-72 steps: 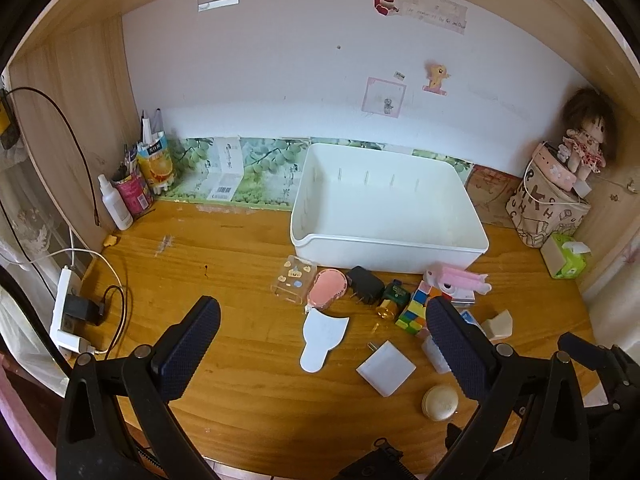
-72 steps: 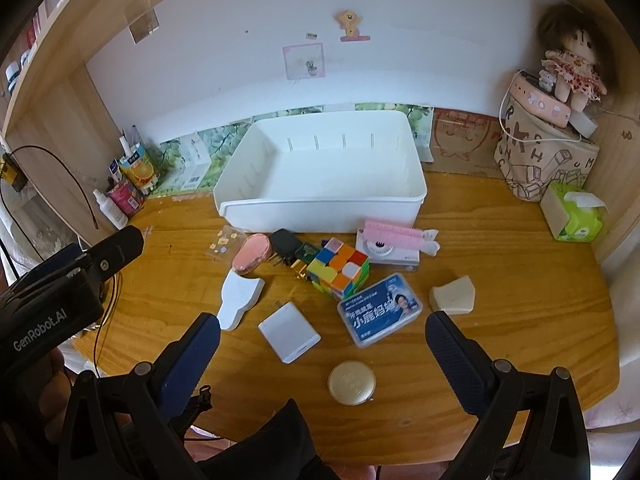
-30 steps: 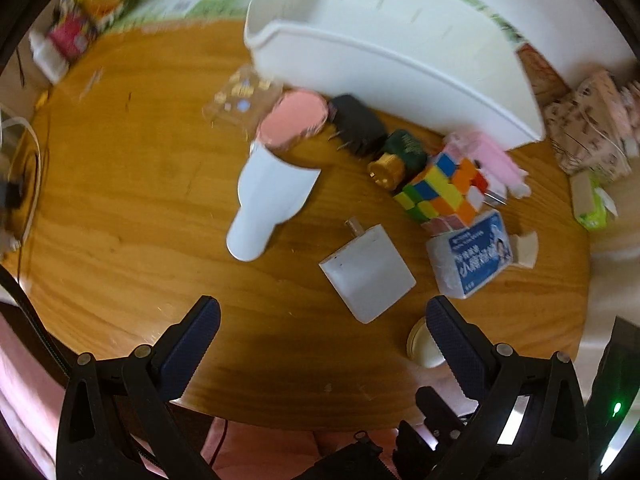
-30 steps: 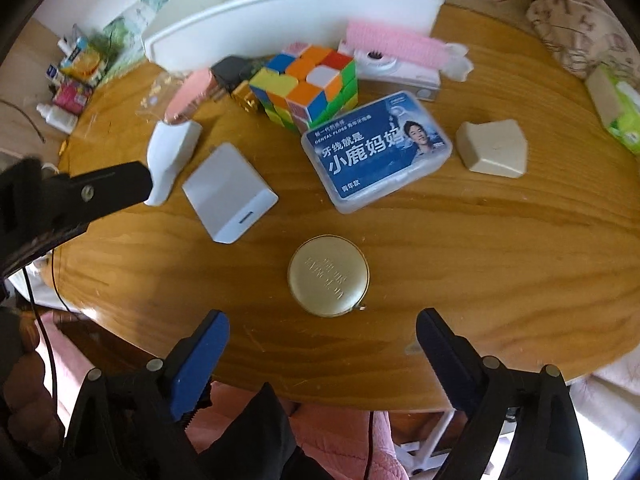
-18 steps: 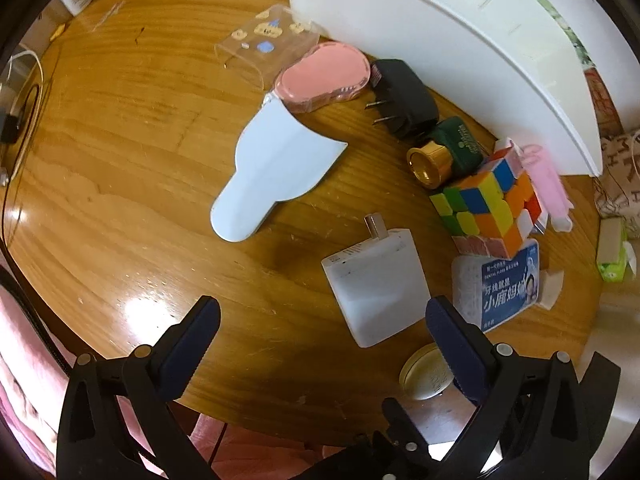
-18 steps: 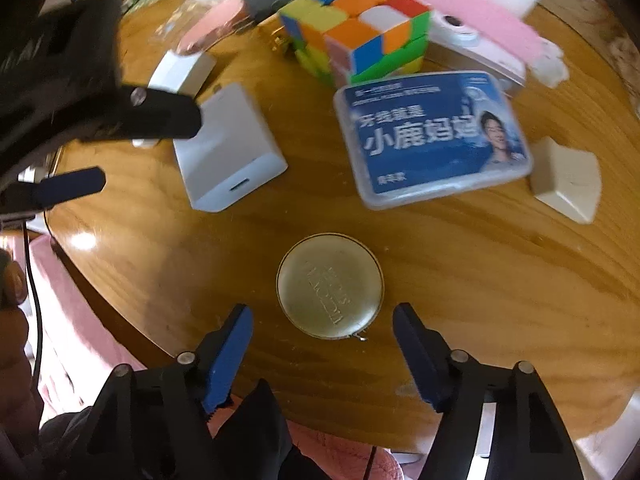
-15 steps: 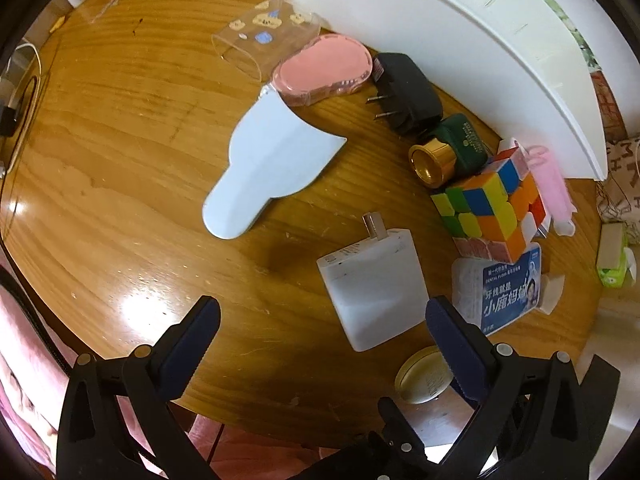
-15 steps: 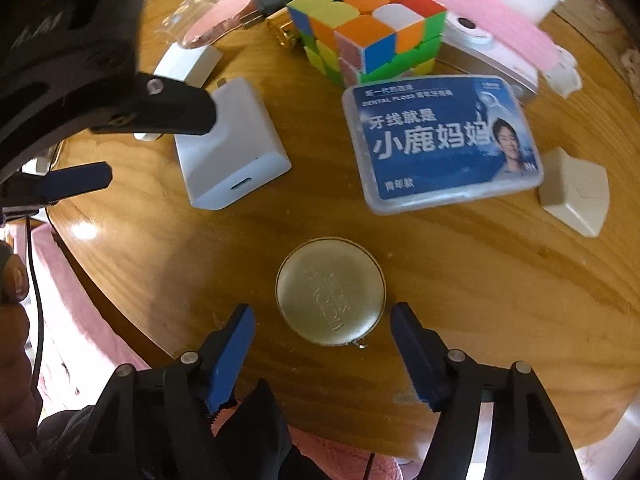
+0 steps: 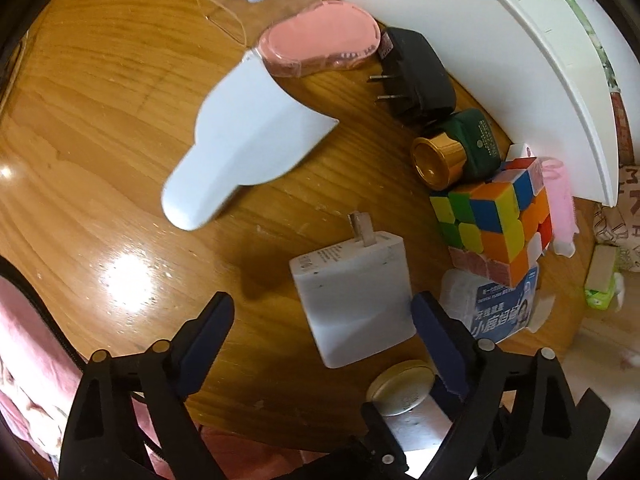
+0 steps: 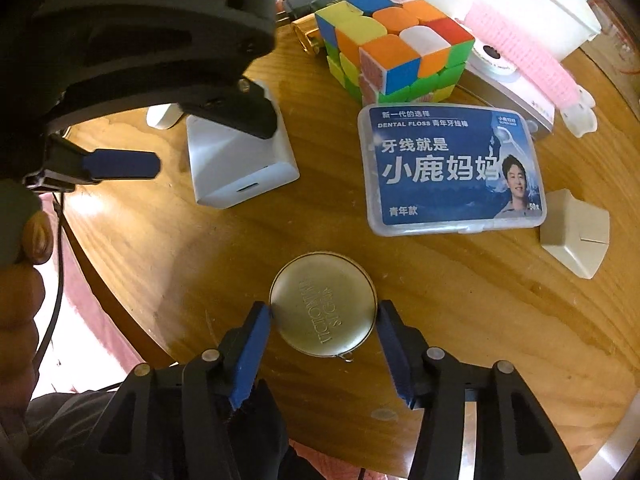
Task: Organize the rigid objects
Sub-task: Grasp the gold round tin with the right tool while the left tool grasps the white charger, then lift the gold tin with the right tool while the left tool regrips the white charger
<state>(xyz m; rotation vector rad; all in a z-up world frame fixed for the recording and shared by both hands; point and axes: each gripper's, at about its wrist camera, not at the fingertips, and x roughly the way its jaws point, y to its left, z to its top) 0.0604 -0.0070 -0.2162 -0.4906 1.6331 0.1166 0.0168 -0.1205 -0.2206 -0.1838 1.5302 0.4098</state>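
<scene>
My right gripper (image 10: 323,320) has its jaws close on both sides of a round gold tin (image 10: 322,303) that lies on the wooden table near its front edge; the left pad (image 10: 256,330) looks in contact. My left gripper (image 9: 320,322) is open, low over a white charger block (image 9: 354,294), with the right finger (image 9: 438,340) at the block's right edge. The charger also shows in the right wrist view (image 10: 240,160), partly under the left gripper. The white bin (image 9: 520,48) stands behind the loose items. The tin also shows in the left wrist view (image 9: 400,388).
A Rubik's cube (image 10: 394,52), a blue dental floss box (image 10: 450,168), a beige wedge (image 10: 574,232), a pink-and-white item (image 10: 520,56), a green bottle with gold cap (image 9: 456,152), a black plug (image 9: 416,76), a pink case (image 9: 320,40) and a white scoop shape (image 9: 248,148) lie on the table.
Both grippers have come down to the table. The right jaws have narrowed around the gold tin. The left jaws have narrowed and moved over the white charger.
</scene>
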